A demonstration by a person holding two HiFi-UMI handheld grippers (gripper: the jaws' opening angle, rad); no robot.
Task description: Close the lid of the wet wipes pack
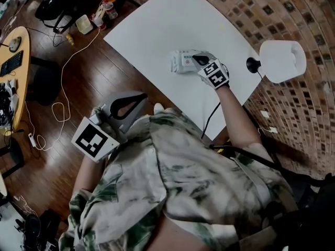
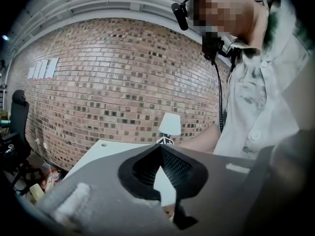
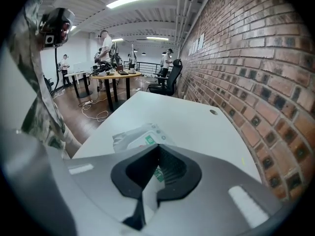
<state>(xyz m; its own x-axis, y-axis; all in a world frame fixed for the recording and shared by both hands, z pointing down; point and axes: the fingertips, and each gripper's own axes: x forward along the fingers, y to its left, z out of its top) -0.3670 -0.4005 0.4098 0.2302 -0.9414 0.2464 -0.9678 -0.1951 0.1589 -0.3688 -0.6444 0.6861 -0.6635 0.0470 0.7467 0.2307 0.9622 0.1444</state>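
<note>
Shirt [image 1: 172,177], pale with a green pattern, is filling the lower half of the head view, nearest the camera. White table [image 1: 152,30] is running across the upper centre, against the brick wall. White lamp [image 1: 282,60] is standing at the table's right end.

Left gripper [image 1: 140,98] is hanging at lower left of centre, off the table's edge and over the wood floor [image 1: 78,88]. In its own view the left gripper [image 2: 160,146] is showing jaws pressed together at the tips, with nothing between them.

Right gripper [image 1: 198,59] is reaching over the table at centre right, its jaws drawn fully together, tips sitting on top of the wet wipes pack [image 1: 182,61]. The pack is lying flat on the table, just left of the tips. In the right gripper view the pack [image 3: 135,139] is lying directly ahead of and under the closed tips [image 3: 158,146].
</note>
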